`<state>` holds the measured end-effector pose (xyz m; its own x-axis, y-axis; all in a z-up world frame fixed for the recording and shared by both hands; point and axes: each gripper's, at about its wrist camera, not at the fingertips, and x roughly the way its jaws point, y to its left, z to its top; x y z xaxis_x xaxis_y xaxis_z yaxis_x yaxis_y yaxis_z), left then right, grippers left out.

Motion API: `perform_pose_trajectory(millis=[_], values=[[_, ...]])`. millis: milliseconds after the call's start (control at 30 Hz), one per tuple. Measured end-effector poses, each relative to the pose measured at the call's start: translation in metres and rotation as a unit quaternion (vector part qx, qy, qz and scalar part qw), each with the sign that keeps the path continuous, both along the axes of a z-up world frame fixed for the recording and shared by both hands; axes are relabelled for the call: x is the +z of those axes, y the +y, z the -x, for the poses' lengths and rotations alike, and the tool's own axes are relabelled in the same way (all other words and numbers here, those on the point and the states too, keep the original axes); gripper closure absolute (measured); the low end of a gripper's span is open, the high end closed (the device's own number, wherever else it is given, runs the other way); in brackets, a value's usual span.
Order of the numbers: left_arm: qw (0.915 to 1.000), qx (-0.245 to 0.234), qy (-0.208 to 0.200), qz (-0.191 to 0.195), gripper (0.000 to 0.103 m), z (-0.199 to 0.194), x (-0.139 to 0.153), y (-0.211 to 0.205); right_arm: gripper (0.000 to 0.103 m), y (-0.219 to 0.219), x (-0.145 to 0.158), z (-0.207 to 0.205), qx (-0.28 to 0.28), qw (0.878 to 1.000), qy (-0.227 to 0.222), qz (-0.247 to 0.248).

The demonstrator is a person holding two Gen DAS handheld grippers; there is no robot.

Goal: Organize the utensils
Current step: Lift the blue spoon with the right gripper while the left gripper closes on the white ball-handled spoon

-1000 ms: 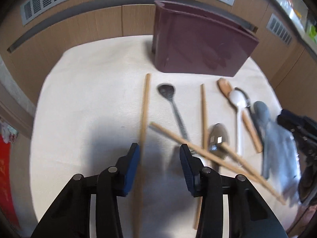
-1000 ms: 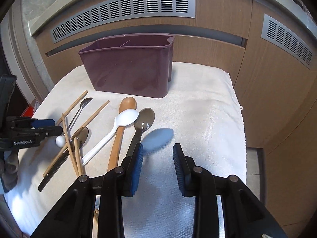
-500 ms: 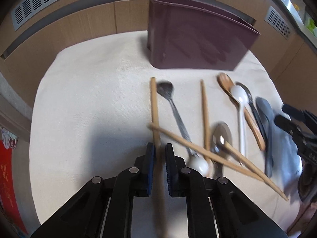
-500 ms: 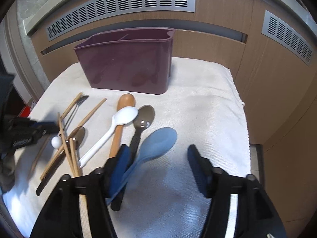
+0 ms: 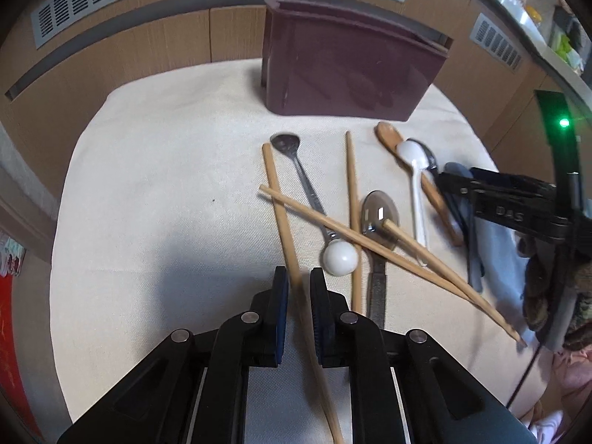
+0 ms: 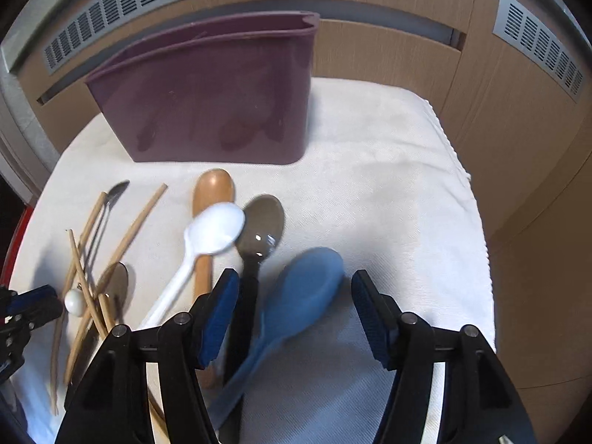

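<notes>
On the cream cloth (image 5: 155, 192), before a maroon utensil holder (image 5: 344, 74), lay loose chopsticks, a ball-ended metal spoon (image 5: 307, 192), a wooden spoon (image 6: 211, 199), a white plastic spoon (image 6: 211, 233) and a dark spoon (image 6: 261, 229). Left gripper (image 5: 296, 285): jaws clamped on one chopstick (image 5: 279, 214), its far end resting beside the metal spoon's bowl. Right gripper (image 6: 292, 292): jaws apart and just narrowing, straddling a blue spoon (image 6: 307, 288) on the cloth, pads not pressing it.
</notes>
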<state>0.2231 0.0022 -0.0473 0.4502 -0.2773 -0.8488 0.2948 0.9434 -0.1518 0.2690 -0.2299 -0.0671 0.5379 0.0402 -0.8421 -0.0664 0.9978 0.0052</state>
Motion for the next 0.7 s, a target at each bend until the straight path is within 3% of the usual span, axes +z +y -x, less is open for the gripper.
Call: perform_pose_trajectory(millis=[33,67,133,433,533,700], values=[[0.9999,-0.006,-0.006,0.006,0.089,0.002,0.003,0.000,0.060,0.002,0.000,0.001,0.008,1.000,-0.002,0.000],[0.9998,-0.012,-0.009,0.011,0.088,0.004,0.003,-0.002,0.064,0.003,0.000,0.002,0.016,1.000,-0.006,-0.002],[0.9996,-0.020,-0.011,0.016,0.081,0.005,0.003,-0.006,0.065,0.005,0.002,0.007,0.024,1.000,-0.017,0.010],[0.9999,-0.014,-0.009,0.004,0.078,-0.009,-0.009,-0.030,0.067,-0.008,0.010,0.027,0.028,0.999,-0.042,0.015],[0.9999,-0.009,-0.011,-0.005,0.071,-0.015,-0.013,-0.039,0.067,-0.010,0.011,0.034,0.028,0.998,-0.050,0.013],[0.9993,-0.004,-0.031,-0.019,0.074,-0.017,-0.015,-0.042,0.068,-0.011,0.011,0.032,0.026,0.998,-0.052,0.001]])
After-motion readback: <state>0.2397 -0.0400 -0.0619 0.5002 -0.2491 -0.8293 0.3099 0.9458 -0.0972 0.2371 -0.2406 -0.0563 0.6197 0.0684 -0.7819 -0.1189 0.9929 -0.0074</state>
